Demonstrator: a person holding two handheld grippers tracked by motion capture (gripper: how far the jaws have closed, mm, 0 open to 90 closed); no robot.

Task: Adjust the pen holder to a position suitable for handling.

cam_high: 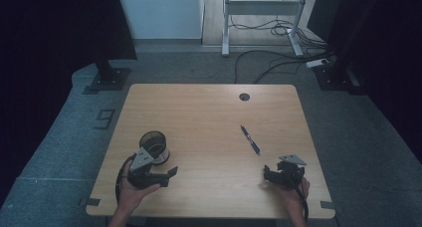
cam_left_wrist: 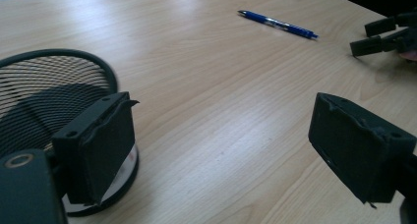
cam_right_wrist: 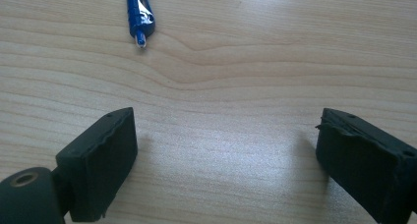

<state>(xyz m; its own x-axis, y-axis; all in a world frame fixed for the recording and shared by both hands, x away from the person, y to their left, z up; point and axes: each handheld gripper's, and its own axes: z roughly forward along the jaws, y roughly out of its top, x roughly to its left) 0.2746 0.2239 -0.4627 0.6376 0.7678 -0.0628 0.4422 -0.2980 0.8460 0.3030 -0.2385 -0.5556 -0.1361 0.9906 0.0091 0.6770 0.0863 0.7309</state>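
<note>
On the wooden desk [cam_high: 199,117], a blue pen [cam_high: 250,139] lies right of centre. A mesh cup [cam_high: 154,145] stands near left (upright). Left gripper [cam_high: 171,172] and right gripper [cam_high: 266,174] hold nothing, fingers wide apart.

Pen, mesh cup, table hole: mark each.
Pen [cam_high: 250,140], high view, mid barrel.
Mesh cup [cam_left_wrist: 74,54], left gripper view, far rim.
Table hole [cam_high: 244,96], high view, its centre.

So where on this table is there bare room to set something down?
The far half of the table is bare up to the cable hole, as is the middle between the mesh cup and the pen. It's tight beside the left gripper, close to the cup.
</note>
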